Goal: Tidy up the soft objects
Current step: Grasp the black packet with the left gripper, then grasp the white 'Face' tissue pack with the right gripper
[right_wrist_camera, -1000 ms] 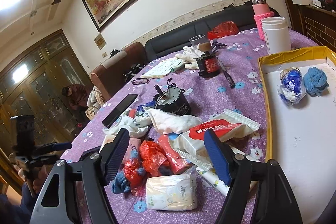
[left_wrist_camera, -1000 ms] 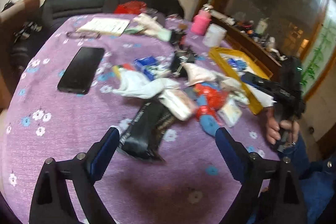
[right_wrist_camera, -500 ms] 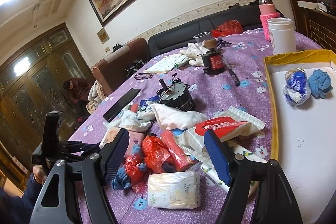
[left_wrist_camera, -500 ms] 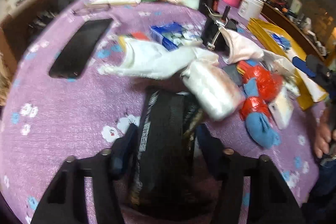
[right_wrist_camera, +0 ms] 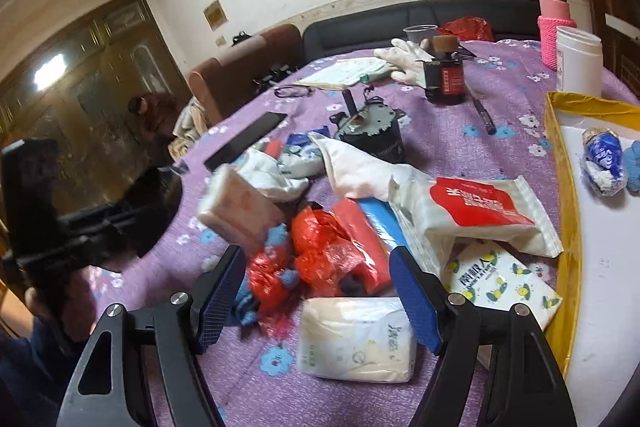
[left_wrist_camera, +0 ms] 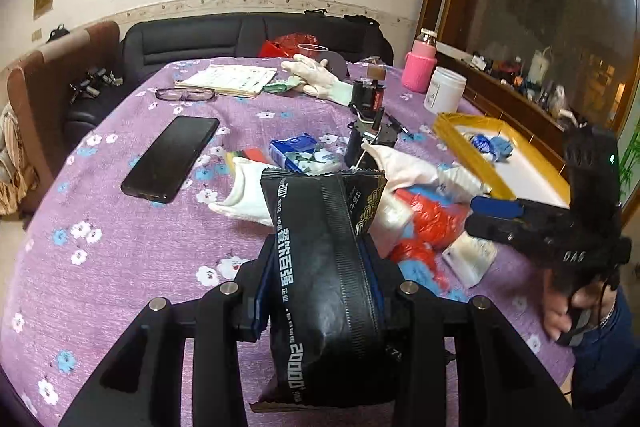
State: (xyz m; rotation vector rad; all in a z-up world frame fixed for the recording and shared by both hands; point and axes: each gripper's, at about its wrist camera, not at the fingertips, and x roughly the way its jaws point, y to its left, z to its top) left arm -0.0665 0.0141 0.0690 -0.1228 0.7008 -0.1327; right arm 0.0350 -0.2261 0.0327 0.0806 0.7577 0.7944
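My left gripper (left_wrist_camera: 320, 303) is shut on a black soft packet (left_wrist_camera: 320, 267) with white lettering, held above the purple tablecloth. A heap of soft things lies beyond it: white cloth (left_wrist_camera: 244, 191), red plastic bag (left_wrist_camera: 436, 219), tissue packs. My right gripper (right_wrist_camera: 320, 291) is open and empty, hovering over the heap, with a white tissue pack (right_wrist_camera: 356, 339) and the red bag (right_wrist_camera: 320, 247) between its fingers' line. A red-and-white wipes pack (right_wrist_camera: 480, 211) lies to its right. The yellow-rimmed tray (right_wrist_camera: 560, 163) holds a blue-white bundle (right_wrist_camera: 602, 163) and a blue cloth ball.
A black phone (left_wrist_camera: 172, 159), glasses (left_wrist_camera: 184, 93), a notebook, white gloves (left_wrist_camera: 320, 79), a dark ink bottle (right_wrist_camera: 446, 75), a motor part (right_wrist_camera: 372, 135), a pen, a white jar (right_wrist_camera: 578, 63) and a pink bottle (left_wrist_camera: 420, 67) stand on the table. A sofa lies behind.
My left gripper closed on the black packet and lifted it off the table, tilting the view up. My right gripper moved slightly lower over the heap, still open.
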